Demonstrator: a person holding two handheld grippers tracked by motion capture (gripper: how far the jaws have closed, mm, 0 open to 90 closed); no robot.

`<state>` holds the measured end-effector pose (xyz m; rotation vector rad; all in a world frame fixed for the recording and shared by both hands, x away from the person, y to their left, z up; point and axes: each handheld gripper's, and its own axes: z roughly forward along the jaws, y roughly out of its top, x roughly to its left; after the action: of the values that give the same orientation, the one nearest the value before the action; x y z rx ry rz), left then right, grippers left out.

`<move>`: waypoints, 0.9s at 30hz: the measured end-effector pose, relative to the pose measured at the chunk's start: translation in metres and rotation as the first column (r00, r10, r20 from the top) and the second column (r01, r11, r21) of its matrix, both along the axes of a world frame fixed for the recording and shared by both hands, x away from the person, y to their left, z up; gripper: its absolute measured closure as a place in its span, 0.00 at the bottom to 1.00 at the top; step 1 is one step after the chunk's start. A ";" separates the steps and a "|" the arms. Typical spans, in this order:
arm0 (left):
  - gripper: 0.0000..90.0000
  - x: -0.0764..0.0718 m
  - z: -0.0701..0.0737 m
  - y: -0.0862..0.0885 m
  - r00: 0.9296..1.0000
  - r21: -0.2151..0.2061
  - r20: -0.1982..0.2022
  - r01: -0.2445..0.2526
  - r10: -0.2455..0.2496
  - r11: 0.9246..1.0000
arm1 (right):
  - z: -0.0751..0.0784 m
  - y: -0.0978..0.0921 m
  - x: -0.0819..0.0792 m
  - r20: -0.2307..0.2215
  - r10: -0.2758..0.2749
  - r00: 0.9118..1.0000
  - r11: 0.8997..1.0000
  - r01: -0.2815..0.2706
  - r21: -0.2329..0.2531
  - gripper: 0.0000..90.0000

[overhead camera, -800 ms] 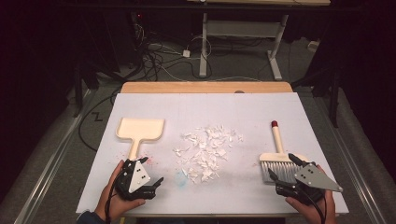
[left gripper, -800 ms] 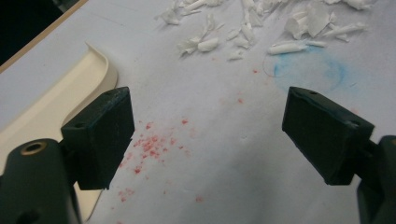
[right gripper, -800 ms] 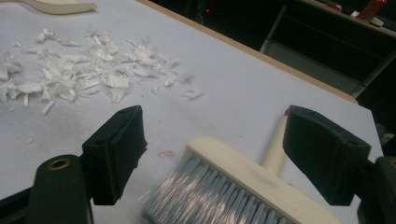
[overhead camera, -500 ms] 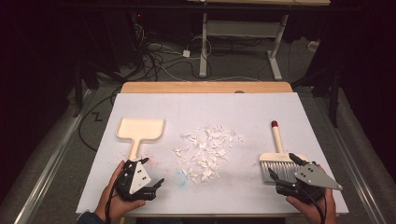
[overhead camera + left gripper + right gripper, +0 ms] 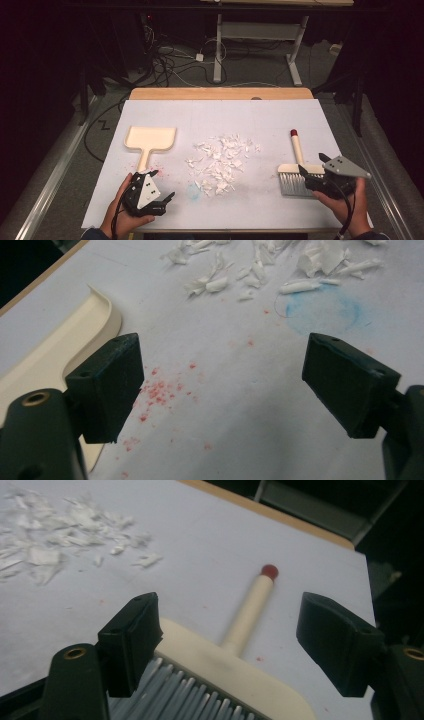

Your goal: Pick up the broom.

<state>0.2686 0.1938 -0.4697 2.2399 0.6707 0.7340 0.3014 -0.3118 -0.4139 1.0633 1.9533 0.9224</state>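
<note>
Right gripper (image 5: 312, 176), jaws open, straddles the brush (image 5: 296, 170) head. Left gripper (image 5: 161, 186), jaws open, hovers beside the dustpan (image 5: 149, 140) handle. Paper scraps (image 5: 221, 161) lie between, on the table (image 5: 210, 115).

The dustpan (image 5: 150, 138) is cream. The brush (image 5: 298, 170) has a cream handle with a dark red tip and pale grey bristles. The paper scraps (image 5: 222, 160) are white on a white table cover (image 5: 215, 117) flecked with red specks and one faint blue smudge. Both grippers' jaws are black; the table edge (image 5: 220, 93) is light wood.
</note>
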 end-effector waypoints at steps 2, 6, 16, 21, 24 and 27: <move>0.18 0.000 -0.001 0.000 1.000 0.004 -0.003 0.004 -0.004 1.000 | 0.003 -0.003 0.010 -0.048 -0.028 0.998 1.000 0.028 0.010 0.28; 0.18 -0.001 0.000 -0.001 1.000 0.006 -0.004 0.008 -0.008 1.000 | 0.005 -0.005 0.031 -0.125 -0.070 0.990 0.997 0.072 0.013 0.27; 0.18 -0.001 -0.002 -0.002 1.000 0.012 -0.015 0.013 -0.013 1.000 | -0.013 0.002 0.087 -0.267 -0.148 0.952 0.989 0.149 -0.016 0.29; 0.18 -0.001 -0.003 -0.003 1.000 0.015 -0.022 0.022 -0.021 1.000 | -0.029 0.003 0.109 -0.367 -0.193 0.910 0.980 0.194 -0.034 0.35; 0.18 -0.001 -0.004 -0.003 0.999 0.018 -0.026 0.023 -0.023 1.000 | -0.036 0.004 0.116 -0.405 -0.214 0.889 0.975 0.219 -0.034 0.51; 0.18 -0.001 -0.004 -0.003 0.999 0.023 -0.033 0.029 -0.028 0.999 | -0.042 0.003 0.120 -0.464 -0.191 0.865 0.978 0.208 -0.014 0.60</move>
<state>0.2673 0.1905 -0.4738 2.2825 0.6481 0.6956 0.4216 -0.3087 -0.4557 1.5917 2.1503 0.6278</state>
